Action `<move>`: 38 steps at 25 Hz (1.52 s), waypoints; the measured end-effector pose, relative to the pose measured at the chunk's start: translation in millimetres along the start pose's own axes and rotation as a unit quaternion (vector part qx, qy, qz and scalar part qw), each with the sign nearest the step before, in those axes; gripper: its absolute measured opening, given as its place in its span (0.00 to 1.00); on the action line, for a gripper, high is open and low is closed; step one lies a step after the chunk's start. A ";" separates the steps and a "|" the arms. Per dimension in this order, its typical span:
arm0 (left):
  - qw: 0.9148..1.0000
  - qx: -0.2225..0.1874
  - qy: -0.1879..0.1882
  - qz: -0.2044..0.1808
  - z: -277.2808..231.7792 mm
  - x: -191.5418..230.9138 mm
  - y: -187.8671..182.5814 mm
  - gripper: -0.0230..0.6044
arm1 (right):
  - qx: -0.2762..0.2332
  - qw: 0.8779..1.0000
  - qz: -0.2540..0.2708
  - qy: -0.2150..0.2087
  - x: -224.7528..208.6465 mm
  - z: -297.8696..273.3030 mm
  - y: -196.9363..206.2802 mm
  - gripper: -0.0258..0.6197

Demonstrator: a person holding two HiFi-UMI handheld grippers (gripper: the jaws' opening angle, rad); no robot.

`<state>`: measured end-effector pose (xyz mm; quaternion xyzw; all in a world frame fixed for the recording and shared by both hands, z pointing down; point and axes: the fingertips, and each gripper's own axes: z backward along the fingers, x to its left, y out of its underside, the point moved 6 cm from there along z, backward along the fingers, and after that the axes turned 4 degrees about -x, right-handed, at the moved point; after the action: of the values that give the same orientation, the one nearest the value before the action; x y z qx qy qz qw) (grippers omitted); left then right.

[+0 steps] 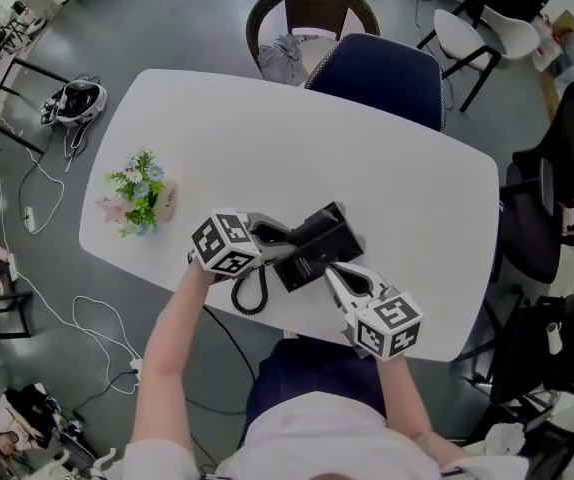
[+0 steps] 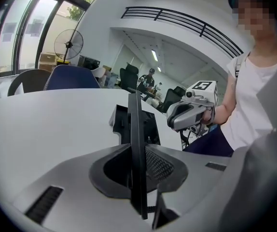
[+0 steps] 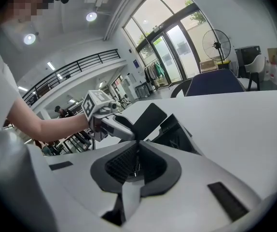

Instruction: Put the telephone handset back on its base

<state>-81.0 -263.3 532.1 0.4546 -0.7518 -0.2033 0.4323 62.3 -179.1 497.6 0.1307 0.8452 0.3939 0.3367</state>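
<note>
White table [image 1: 397, 168] carries the base [image 1: 327, 230] near its 6 o'clock edge; my left gripper [image 2: 138, 153] clamps the handset [image 2: 134, 124] edge-on right by it, while my right gripper [image 3: 136, 146] sits pinched on nothing at the base's 4 o'clock. Tilted like this, I judge the handset could miss its cradle, or the coiled cord [image 1: 250, 293] could snag underneath

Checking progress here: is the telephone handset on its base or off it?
Off. The left gripper holds the handset tilted up by the base, not seated on it.
</note>
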 end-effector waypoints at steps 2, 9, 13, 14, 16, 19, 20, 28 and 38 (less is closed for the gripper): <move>1.000 0.006 0.020 0.011 -1.9 5.7 -1.6 0.17 | 0.003 1.000 -0.003 0.000 -2.5 -1.1 -0.2 0.11; 0.993 0.015 0.109 0.050 -7.6 16.9 -2.8 0.17 | 0.005 1.000 -0.014 -0.006 -5.9 -5.4 -2.1 0.11; 0.985 0.009 0.150 0.084 -12.1 22.4 -3.1 0.17 | 0.004 1.000 -0.027 -0.007 -9.6 -4.2 -3.5 0.11; 0.983 0.008 0.161 0.091 -13.1 23.8 -3.0 0.17 | 0.004 1.000 -0.030 -0.007 -10.5 -3.9 -3.7 0.11; 0.976 0.003 0.187 0.109 -15.2 26.7 -2.9 0.17 | 0.004 0.999 -0.034 -0.005 -12.1 -3.5 -3.9 0.11; 0.965 -0.006 0.228 0.132 -17.6 30.6 -2.2 0.17 | 0.004 0.999 -0.039 -0.003 -13.0 -3.3 -3.4 0.11; 0.961 -0.006 0.241 0.137 -18.3 31.5 -1.3 0.17 | 0.005 0.999 -0.041 -0.003 -12.9 -3.4 -2.9 0.11; 0.948 0.020 0.284 0.145 -28.8 38.0 3.1 0.17 | 0.010 0.999 -0.050 -0.003 -15.0 -2.0 0.9 0.11; 0.932 0.033 0.328 0.154 -34.4 49.4 4.1 0.17 | 0.014 0.998 -0.066 -0.007 -20.2 -6.4 -2.8 0.11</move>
<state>-64.8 -300.7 576.7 0.3890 -0.6351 0.0512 0.6653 73.1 -194.5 507.9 0.0820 0.8548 0.3582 0.3663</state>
